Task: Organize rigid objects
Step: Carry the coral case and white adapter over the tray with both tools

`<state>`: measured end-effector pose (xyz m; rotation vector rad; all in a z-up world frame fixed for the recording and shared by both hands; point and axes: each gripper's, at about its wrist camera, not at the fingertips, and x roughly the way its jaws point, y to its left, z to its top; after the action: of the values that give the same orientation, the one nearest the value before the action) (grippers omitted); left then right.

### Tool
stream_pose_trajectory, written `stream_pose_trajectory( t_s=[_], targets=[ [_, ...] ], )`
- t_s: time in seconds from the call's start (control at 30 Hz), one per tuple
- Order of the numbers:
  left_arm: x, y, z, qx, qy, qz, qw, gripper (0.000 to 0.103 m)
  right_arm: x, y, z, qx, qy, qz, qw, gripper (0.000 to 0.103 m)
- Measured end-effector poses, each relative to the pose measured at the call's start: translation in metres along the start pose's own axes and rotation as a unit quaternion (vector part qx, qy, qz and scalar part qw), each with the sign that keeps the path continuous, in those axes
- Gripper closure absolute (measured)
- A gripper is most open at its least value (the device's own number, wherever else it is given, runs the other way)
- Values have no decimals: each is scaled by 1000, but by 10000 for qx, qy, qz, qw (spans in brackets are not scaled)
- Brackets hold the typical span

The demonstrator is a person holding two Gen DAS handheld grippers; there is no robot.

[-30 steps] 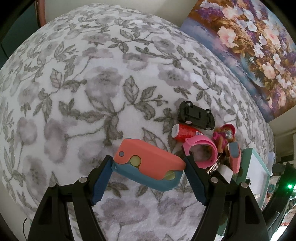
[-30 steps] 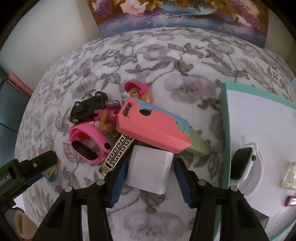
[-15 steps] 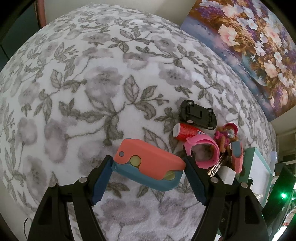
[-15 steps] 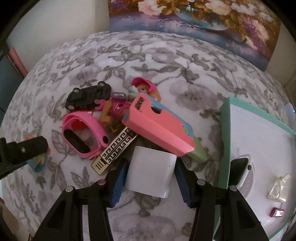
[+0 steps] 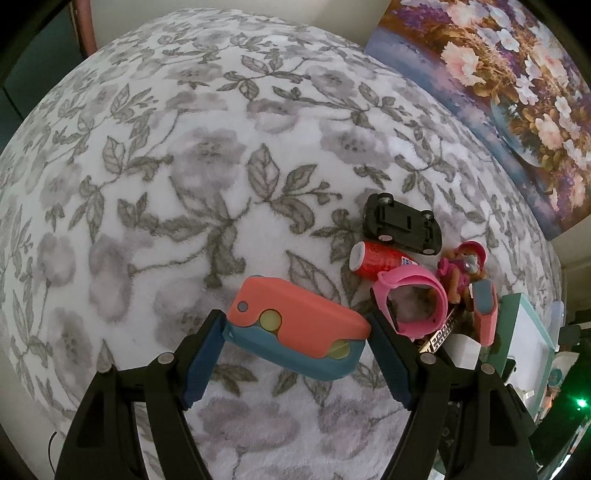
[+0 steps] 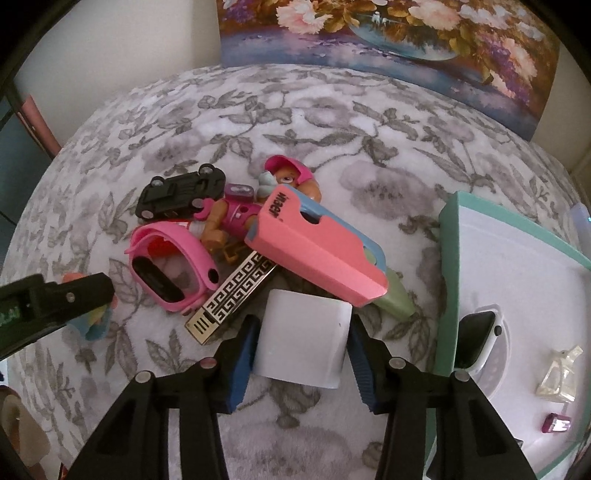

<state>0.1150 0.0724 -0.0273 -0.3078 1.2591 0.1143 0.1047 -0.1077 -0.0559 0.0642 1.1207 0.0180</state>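
My left gripper (image 5: 297,332) is shut on a coral and blue case (image 5: 303,314), held just above the flowered blanket (image 5: 184,184). My right gripper (image 6: 303,328) is closing on a white block (image 6: 303,339), and both pads lie against its sides. Just behind the block is a pile: a pink and blue case (image 6: 321,254), a black and gold patterned bar (image 6: 236,288), a pink watch band (image 6: 170,269), a toy pup in a pink cap (image 6: 258,199), a black toy car (image 6: 181,194) and a red can (image 5: 376,258).
A teal-rimmed white tray (image 6: 448,258) lies at the right, holding a smartwatch (image 6: 476,339), a small glass bottle (image 6: 557,376) and a tiny pink piece (image 6: 556,422). A flower painting (image 6: 388,33) leans at the back wall. The blanket's left half is bare.
The right gripper's jaws have drawn in until the pads meet the white block, and its view has rolled a little. The left gripper and its case have stayed put.
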Motion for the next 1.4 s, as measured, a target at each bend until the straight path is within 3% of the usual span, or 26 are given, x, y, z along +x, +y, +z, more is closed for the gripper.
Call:
stream_pose_trajectory(
  t_s=[0.5, 0.8, 1.1, 1.4],
  targets=[
    [-42, -20, 5, -42, -592, -243, 9979, 25, -32, -22, -12, 311, -22, 751, 9967, 57],
    [-73, -30, 2, -18, -978, -384, 9945, 25, -97, -57, -5, 708, -726, 1039, 9894, 57],
    [-85, -61, -7, 256, -1098, -547, 9921, 25, -98, -117, -5, 1488, -812, 806, 9822, 57],
    [-84, -127, -34, 958, -1054, -723, 9872, 25, -96, -184, -21, 1990, -871, 327, 9756, 57]
  ],
)
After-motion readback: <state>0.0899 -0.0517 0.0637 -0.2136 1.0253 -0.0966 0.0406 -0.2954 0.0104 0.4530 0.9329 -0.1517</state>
